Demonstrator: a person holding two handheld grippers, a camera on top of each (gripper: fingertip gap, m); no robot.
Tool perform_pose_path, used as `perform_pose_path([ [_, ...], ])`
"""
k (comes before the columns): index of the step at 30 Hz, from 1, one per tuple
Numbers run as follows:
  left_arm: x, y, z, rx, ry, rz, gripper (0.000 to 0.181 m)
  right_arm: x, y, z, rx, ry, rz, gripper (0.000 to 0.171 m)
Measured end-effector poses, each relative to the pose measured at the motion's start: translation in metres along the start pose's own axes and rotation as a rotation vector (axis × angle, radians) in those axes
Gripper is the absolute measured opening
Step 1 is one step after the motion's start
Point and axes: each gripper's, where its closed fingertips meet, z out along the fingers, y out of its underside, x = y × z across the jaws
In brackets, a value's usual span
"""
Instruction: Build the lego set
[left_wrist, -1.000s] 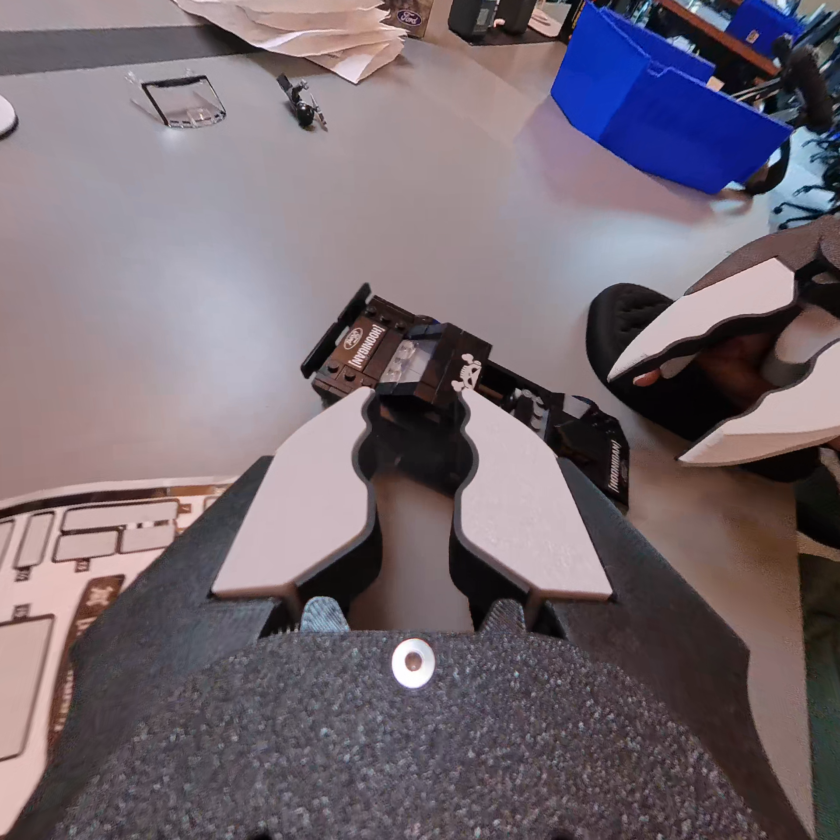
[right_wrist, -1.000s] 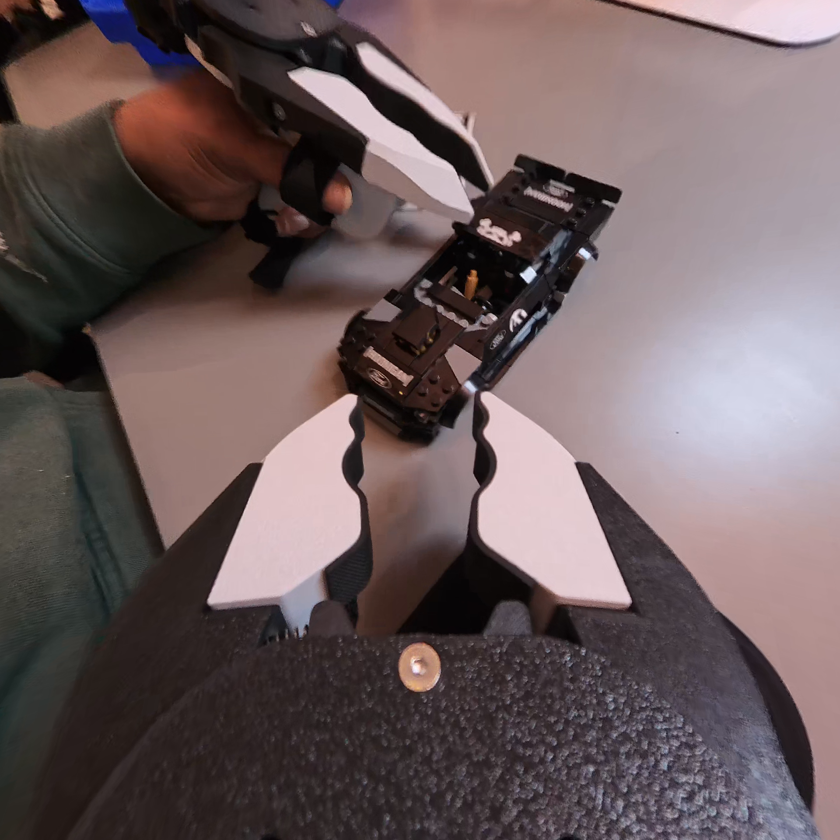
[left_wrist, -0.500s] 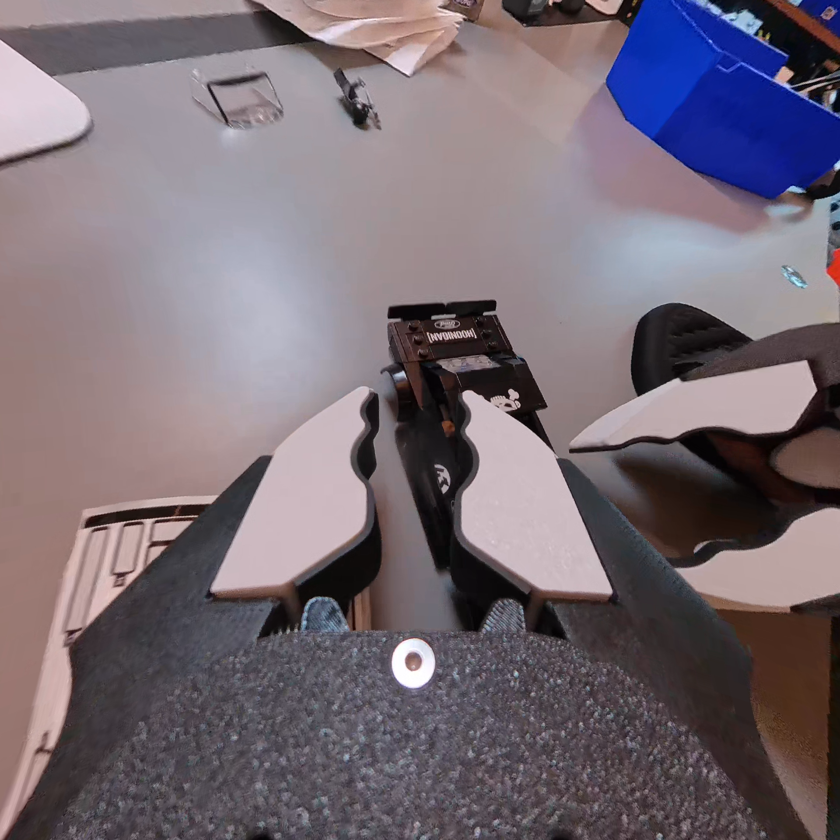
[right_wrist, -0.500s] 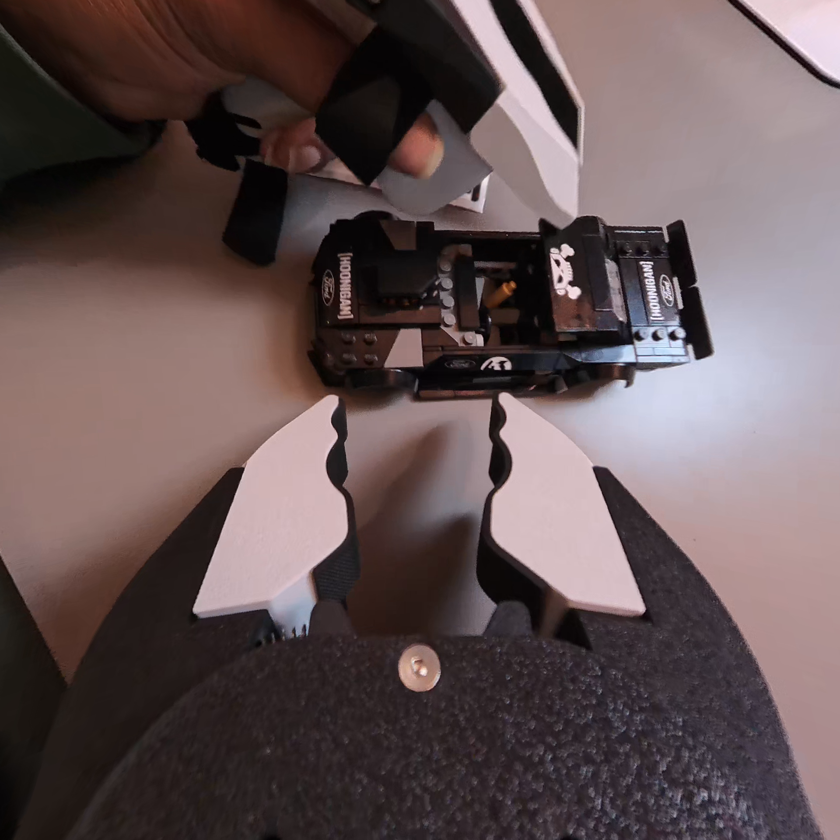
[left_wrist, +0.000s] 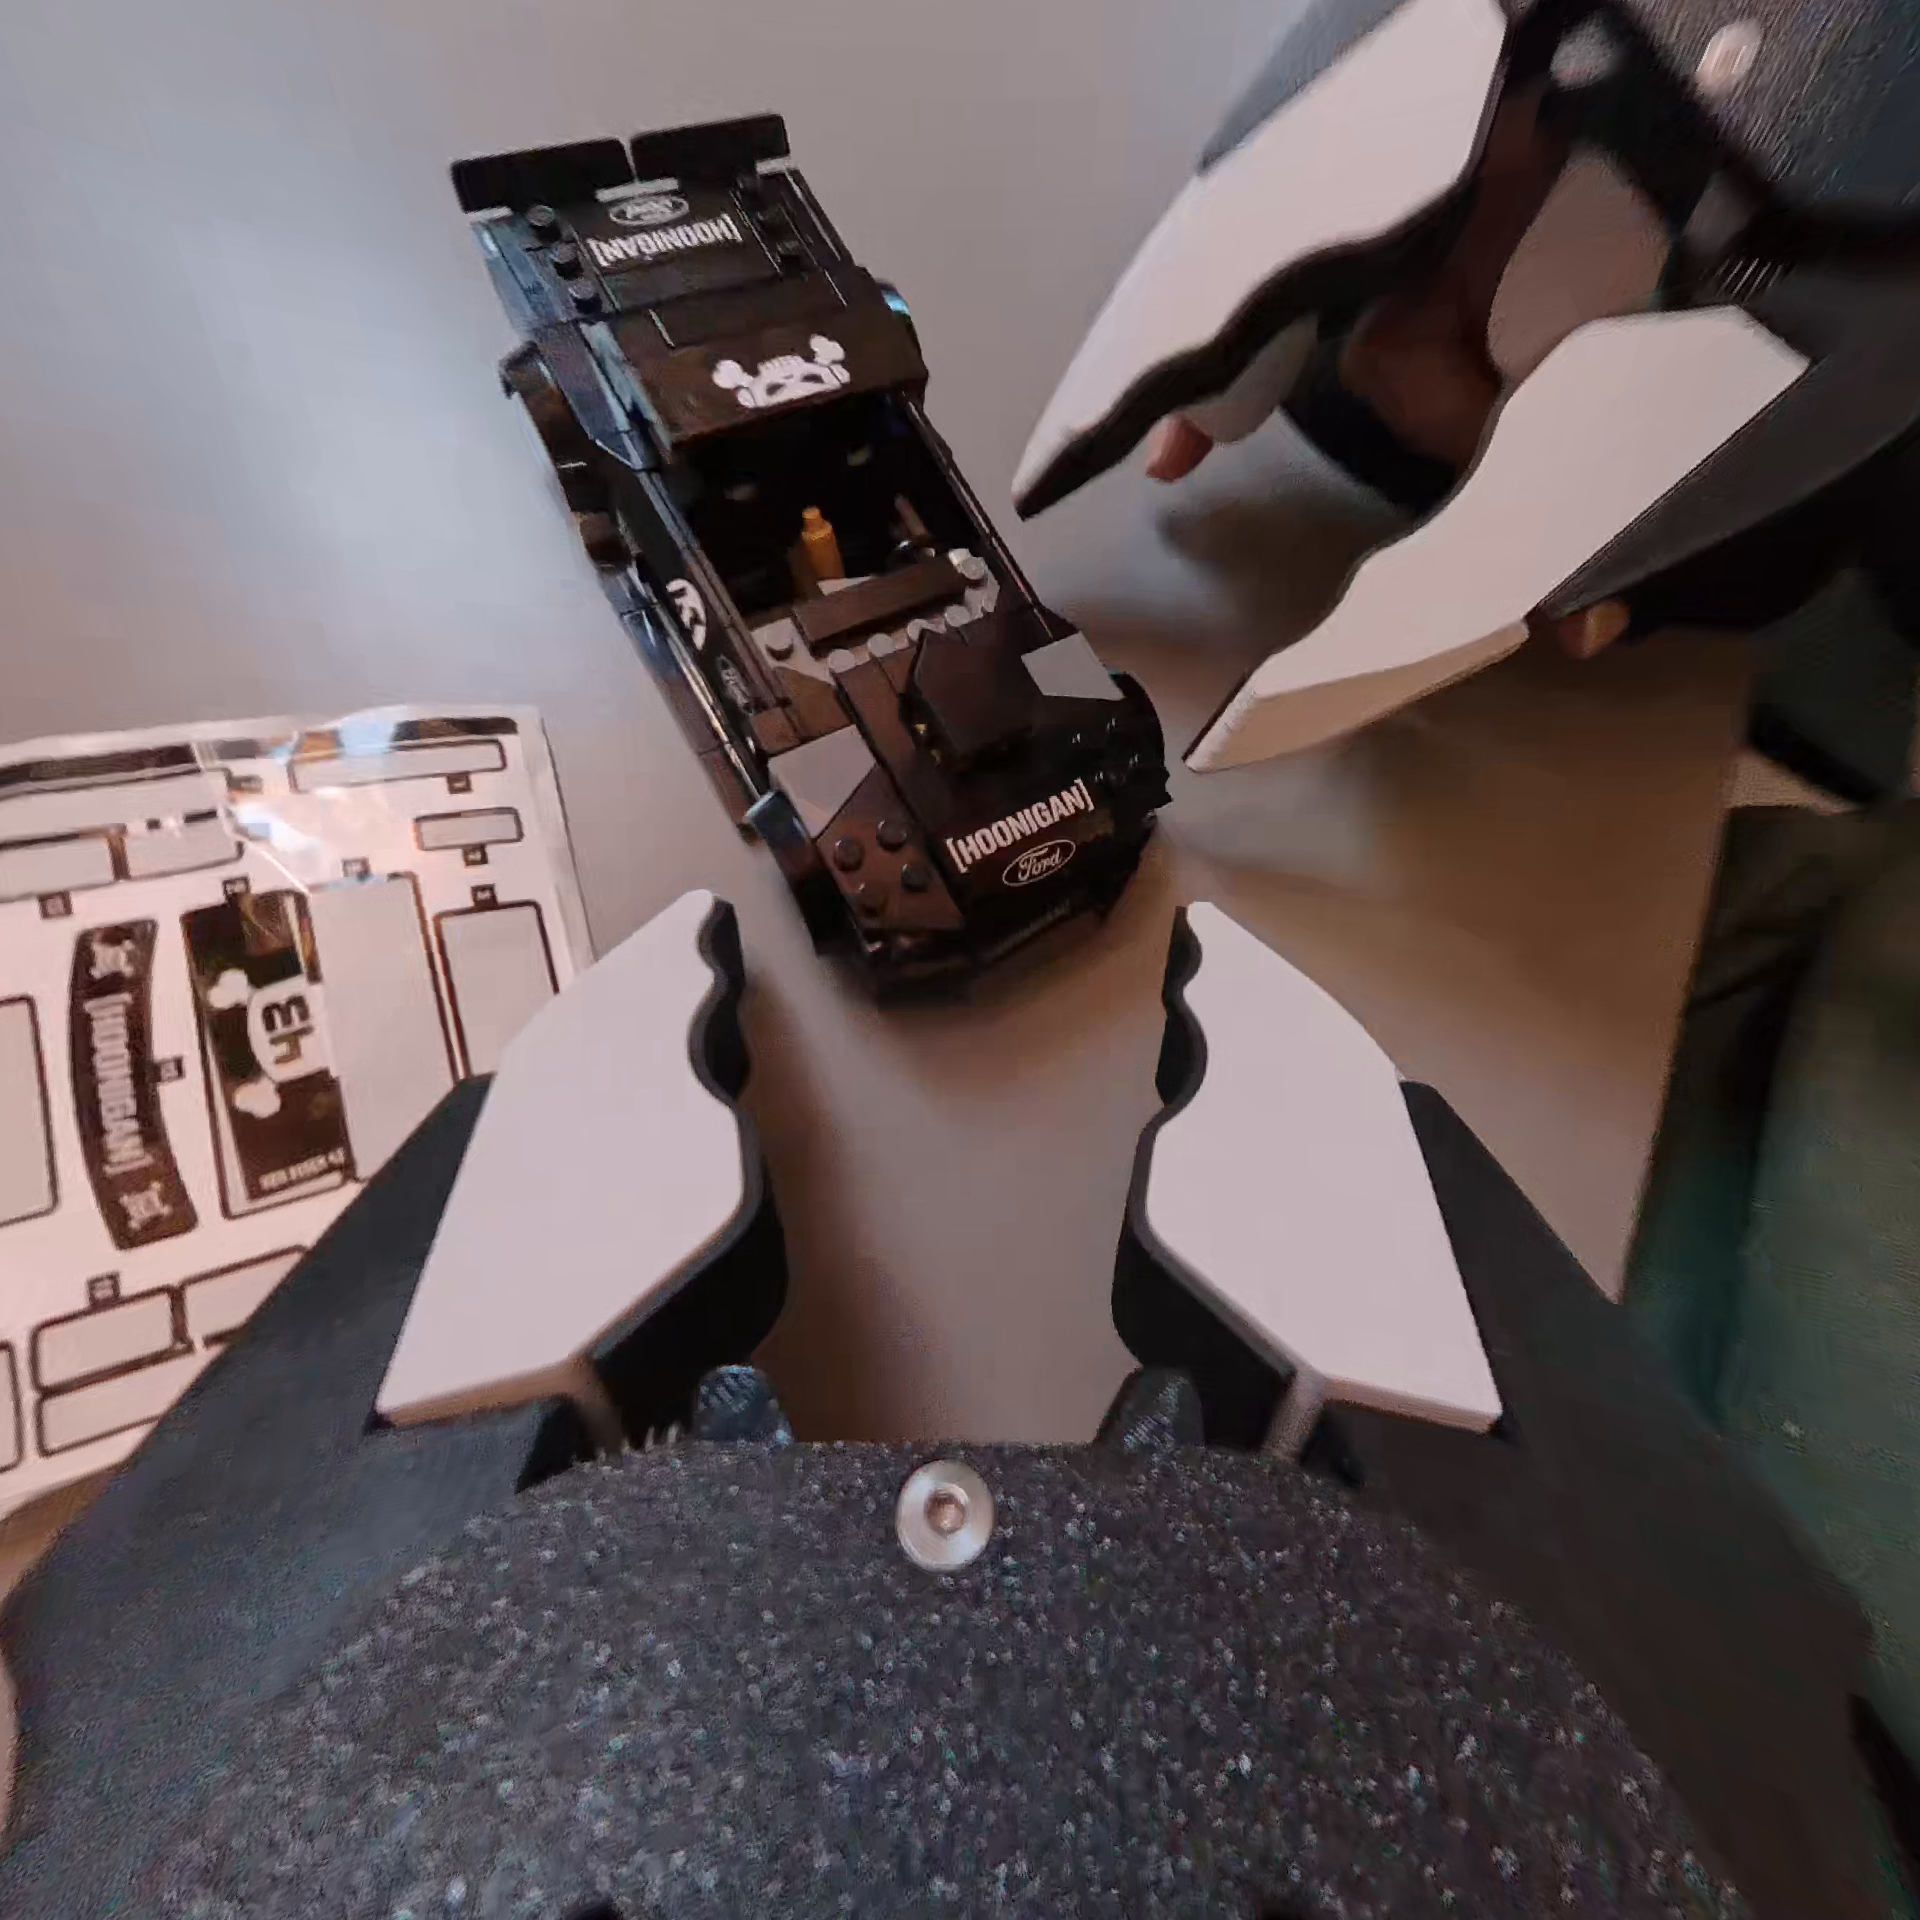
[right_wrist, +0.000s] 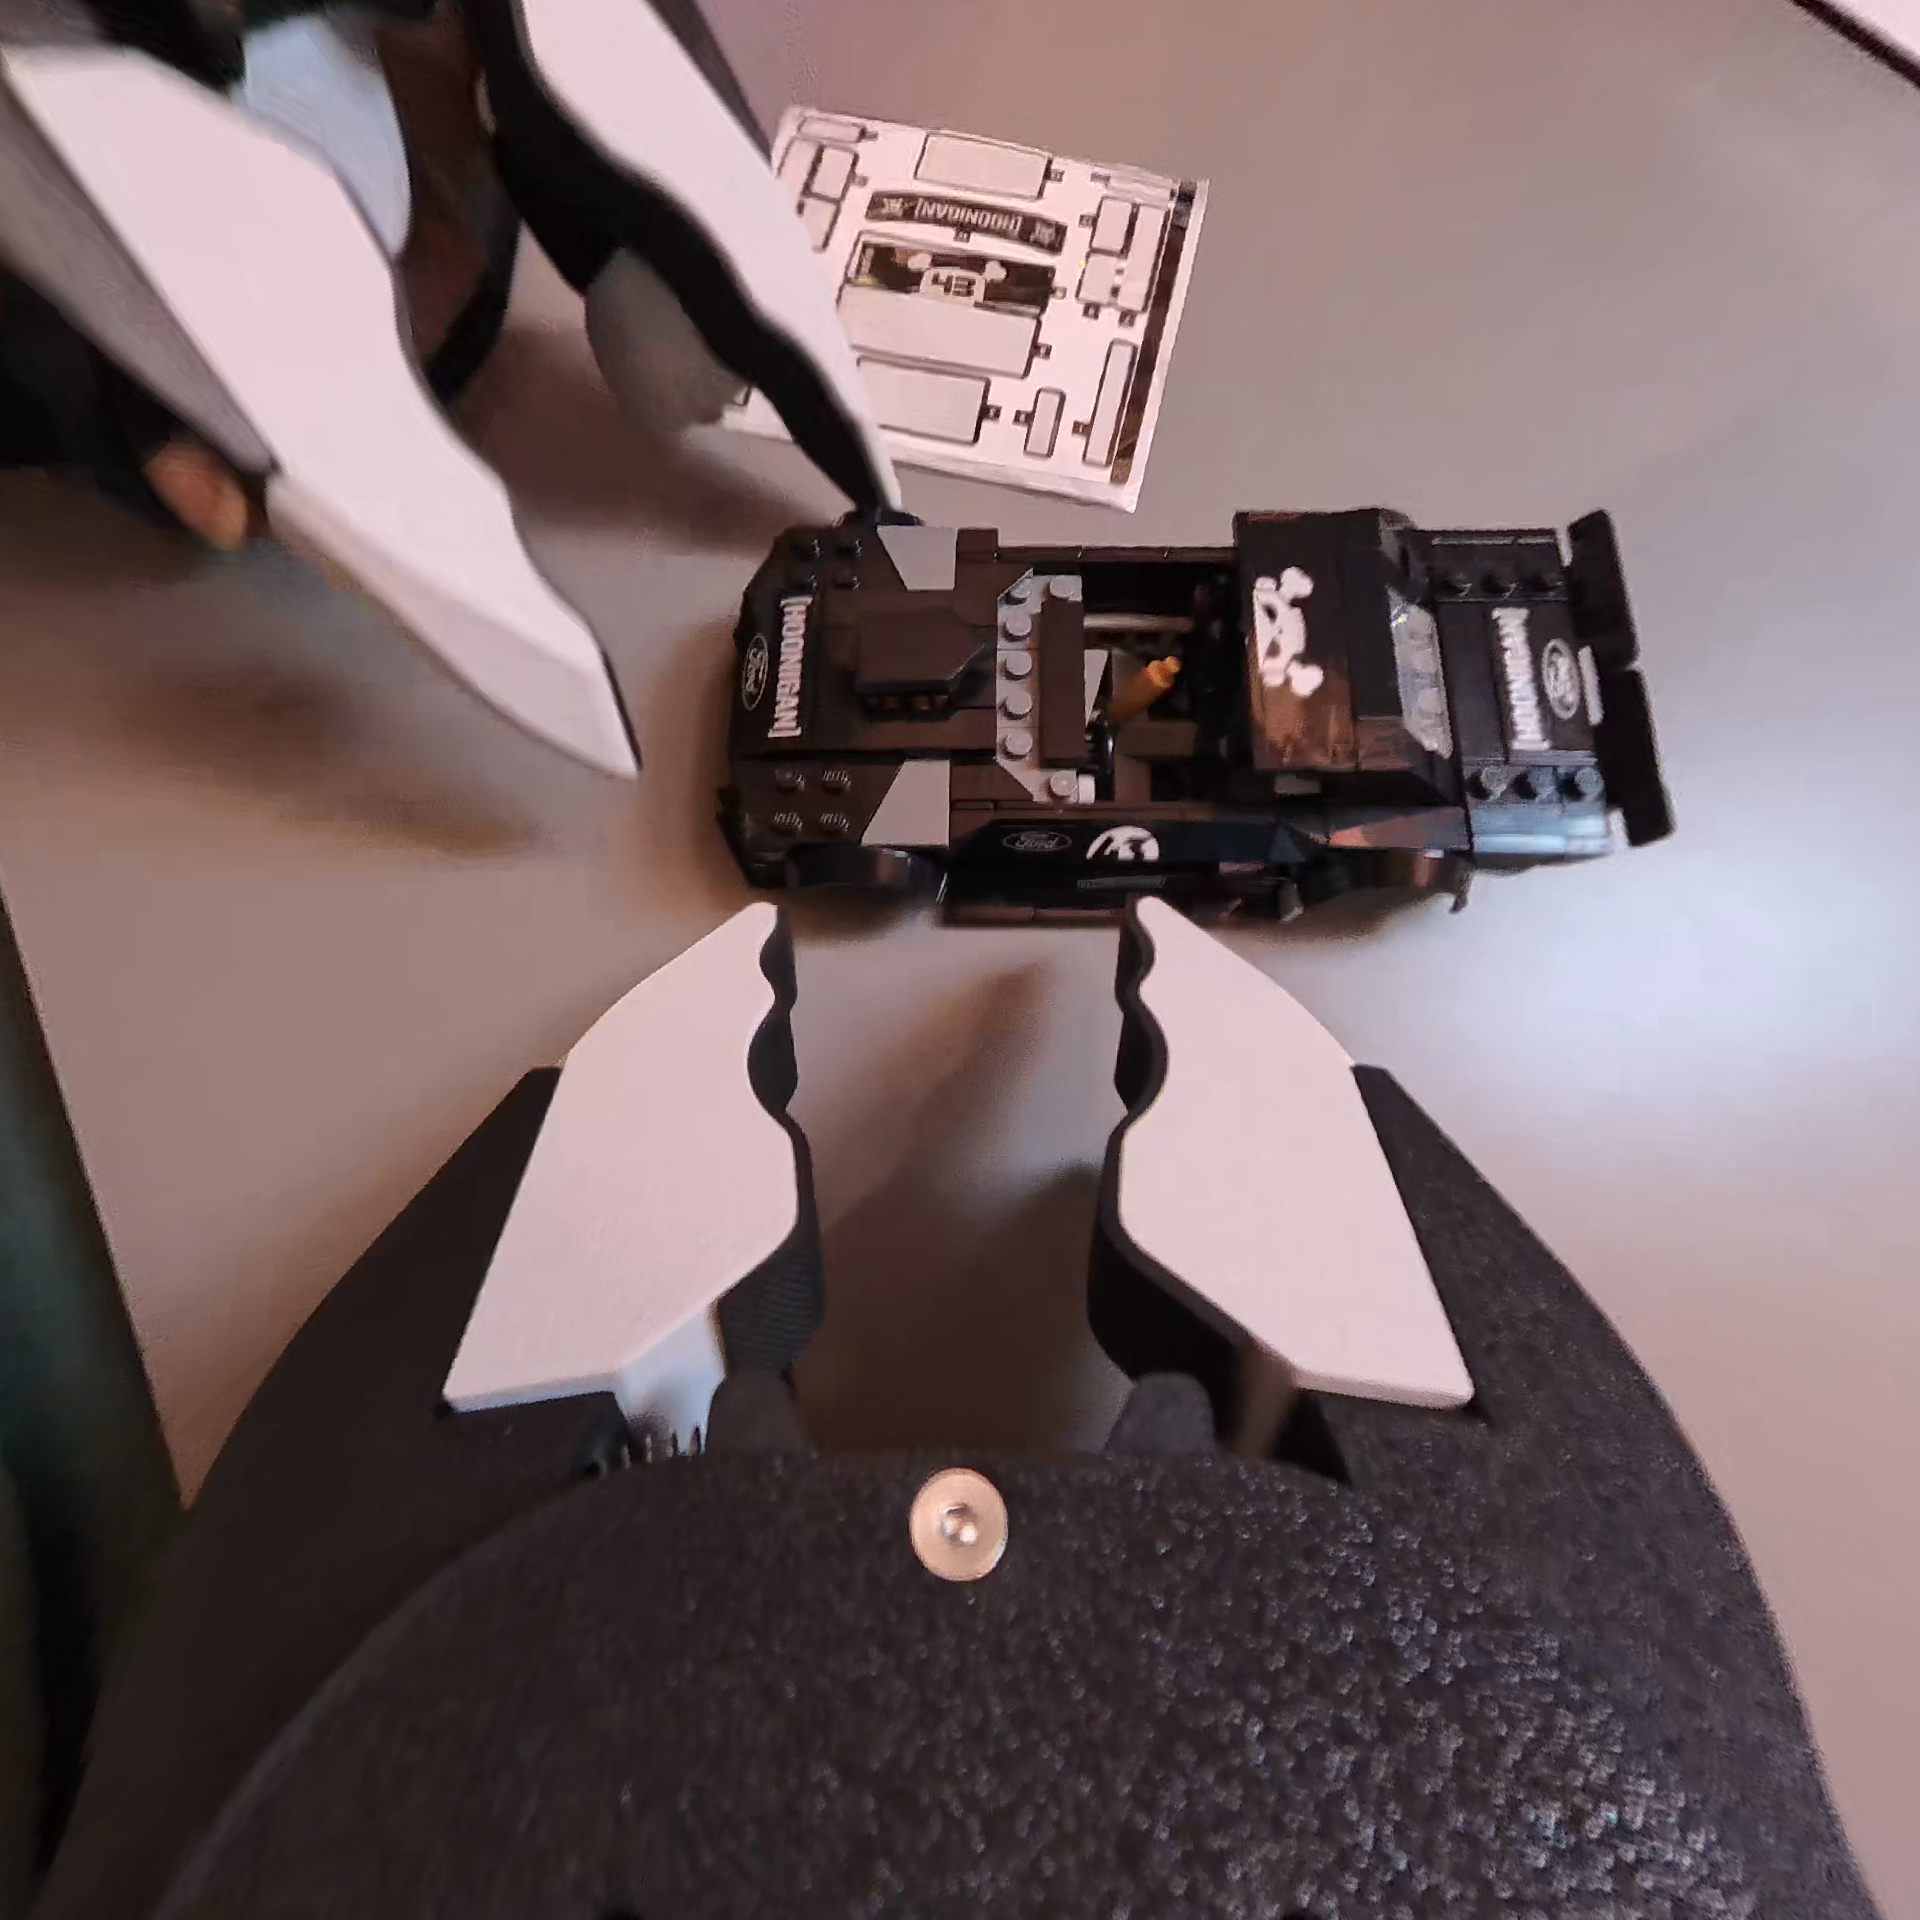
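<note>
Having let go of the black lego car (left_wrist: 821, 582), now lying on the grey table (left_wrist: 260, 416) beside the sticker sheet (left_wrist: 239, 1029). Left gripper (left_wrist: 951, 945) and right gripper (right_wrist: 951, 940) both gaping, holding nothing. Better squeezing the body sides, avoiding the rear wing.

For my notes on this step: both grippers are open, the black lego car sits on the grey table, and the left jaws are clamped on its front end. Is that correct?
Not quite. The left gripper isn't clamped on the black lego car: its jaws stand open just short of the front end, as the left wrist view shows. The right gripper is open too, and the car does sit on the grey table.
</note>
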Motion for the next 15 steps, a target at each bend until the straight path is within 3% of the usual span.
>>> perform_pose_path([
  [6,-0.008,-0.004,0.012,-0.079,-0.040,0.130,0.073,0.008,-0.002,0.009,-0.026,0.017,-0.002,0.054],
  [15,-0.039,-0.019,0.022,-0.105,0.038,0.123,0.072,0.034,-0.013,0.022,-0.036,0.021,0.041,0.055],
])
